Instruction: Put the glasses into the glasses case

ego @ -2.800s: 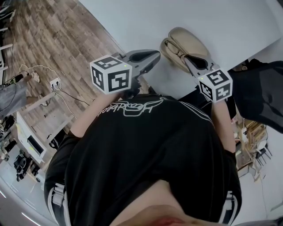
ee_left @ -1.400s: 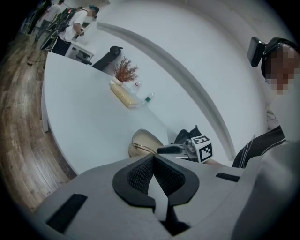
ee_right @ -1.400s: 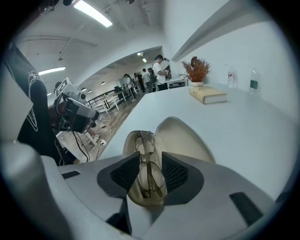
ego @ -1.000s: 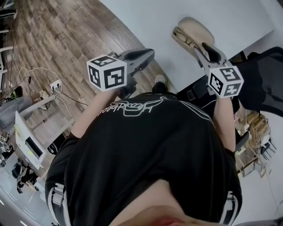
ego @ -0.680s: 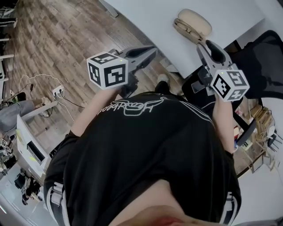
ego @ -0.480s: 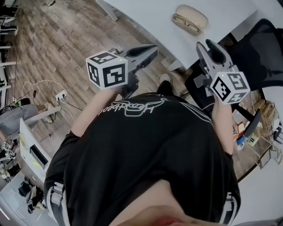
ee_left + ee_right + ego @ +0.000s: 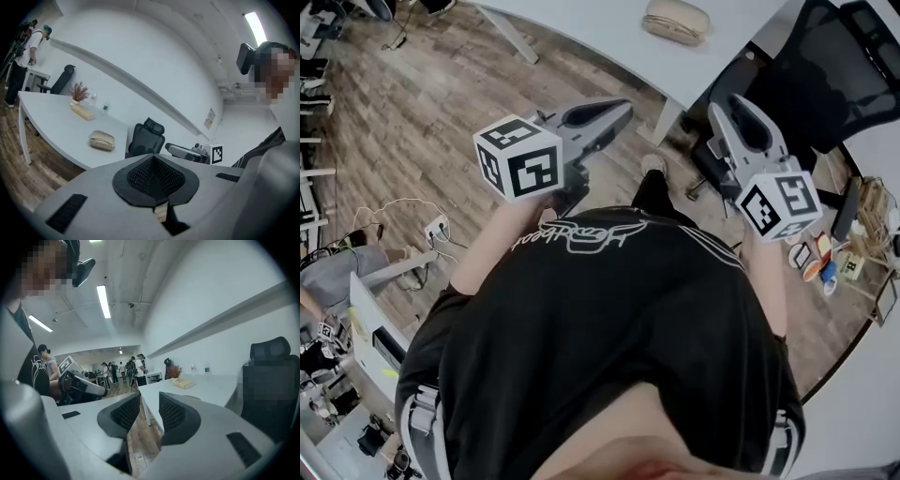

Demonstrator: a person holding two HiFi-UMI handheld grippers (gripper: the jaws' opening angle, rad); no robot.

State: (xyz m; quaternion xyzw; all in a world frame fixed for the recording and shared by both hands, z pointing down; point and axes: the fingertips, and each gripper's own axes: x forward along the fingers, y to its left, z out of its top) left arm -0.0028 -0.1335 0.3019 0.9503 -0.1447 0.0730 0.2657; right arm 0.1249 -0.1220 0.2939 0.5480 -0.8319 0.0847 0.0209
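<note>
Separation from the bench (image 7: 581,23) is showing against the earlier frames. The glasses case (image 7: 676,20) is now sitting at the top of the head view. 2.8 s ago it was lying directly at the tips of the right tool (image 7: 727,111). Both tools are now hanging over the wooden floor (image 7: 412,112), well apart from the bench.

The glasses case is resting near the bench's near edge, close to the end beside the black office chair (image 7: 825,75). Its two shells are lying together with a dark seam showing, so its contents cannot be seen. In the earlier frame it was lying open.

The left tool (image 7: 623,108) is pointing toward the bench. Its pads (image 7: 140,176) are pressing together and gripping nothing. The right tool is holding its jaws slightly apart, and only floor is showing in the gap between them.
</note>
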